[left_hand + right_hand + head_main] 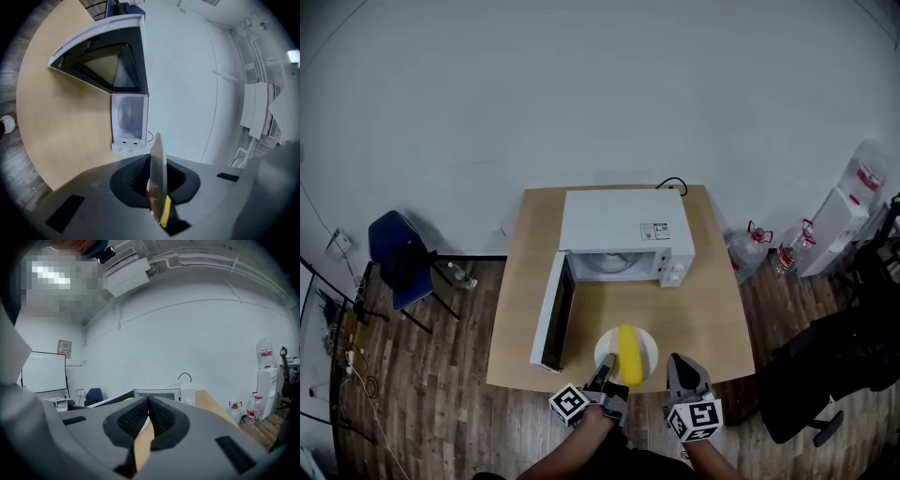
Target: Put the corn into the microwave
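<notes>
Counter (514,309) carries the microwave (623,228), its door (551,324) swung wide open. Plate (648,348) is over the counter's near edge, corn (629,353) lying on it. Your left gripper (605,373) pinches the plate's near rim. Your right gripper (680,372) is pressed together, empty, just beside the plate.

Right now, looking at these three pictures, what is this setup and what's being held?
No robot here: a person holds a two-fingered gripper in each hand. The head view looks down from a camera on the person's head; the other two come from cameras riding on each gripper. A wooden table carries a white microwave, its door open. The left gripper pinches the rim of a white plate bearing corn, near the table's front edge; its view shows the plate edge-on. The right gripper is shut and empty.
</notes>
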Demonstrator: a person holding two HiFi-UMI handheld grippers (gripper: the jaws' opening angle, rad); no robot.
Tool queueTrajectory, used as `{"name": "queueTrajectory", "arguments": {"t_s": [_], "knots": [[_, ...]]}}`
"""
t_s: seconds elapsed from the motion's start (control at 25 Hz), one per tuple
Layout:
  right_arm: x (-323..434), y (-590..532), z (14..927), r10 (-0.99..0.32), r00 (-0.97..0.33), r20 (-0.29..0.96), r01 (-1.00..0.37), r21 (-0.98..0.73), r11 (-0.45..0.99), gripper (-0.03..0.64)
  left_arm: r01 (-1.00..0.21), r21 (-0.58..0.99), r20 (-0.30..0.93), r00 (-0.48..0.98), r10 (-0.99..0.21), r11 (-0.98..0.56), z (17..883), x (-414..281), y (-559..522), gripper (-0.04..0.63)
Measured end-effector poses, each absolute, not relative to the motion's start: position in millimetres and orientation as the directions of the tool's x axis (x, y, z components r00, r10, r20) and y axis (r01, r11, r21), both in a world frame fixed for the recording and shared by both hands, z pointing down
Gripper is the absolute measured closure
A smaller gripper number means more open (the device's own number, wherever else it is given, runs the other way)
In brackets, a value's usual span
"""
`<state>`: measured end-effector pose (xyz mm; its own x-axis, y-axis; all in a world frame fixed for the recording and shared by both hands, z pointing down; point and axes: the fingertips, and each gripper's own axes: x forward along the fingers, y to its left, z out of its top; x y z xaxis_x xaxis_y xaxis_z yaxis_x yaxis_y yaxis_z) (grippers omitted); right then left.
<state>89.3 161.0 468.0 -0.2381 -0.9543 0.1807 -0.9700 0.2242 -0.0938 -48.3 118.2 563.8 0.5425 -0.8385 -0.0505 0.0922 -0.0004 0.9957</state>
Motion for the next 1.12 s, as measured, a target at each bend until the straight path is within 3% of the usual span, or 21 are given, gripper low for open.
{"name": "queueTrajectory", "arguments": {"t_s": [0.44, 0.56, 1.12], "knots": [[73.5, 83.8, 469.5, -0.958, -0.202, 0.205, -0.978, -0.101, 0.185, 0.557, 0.113, 0.993, -0.054, 0.594, -0.802, 0.017, 575.0, -40.8, 19.8, 0.566], [74.0, 70.0, 475.1, -0.955, -0.200, 0.217, -0.979, -0.079, 0.187, 0.557, 0.064, 0.998, -0.014, 0.598, -0.801, 0.030, 588.4, -43.7, 2.3, 0.566], [80.0, -11.0, 506.1, -0.917, -0.286, 0.277, -0.957, -0.119, 0.263, 0.557, 0.004, 0.997, 0.062, 0.492, -0.868, 0.074, 638.8, -42.3, -76.3, 0.566]]}}
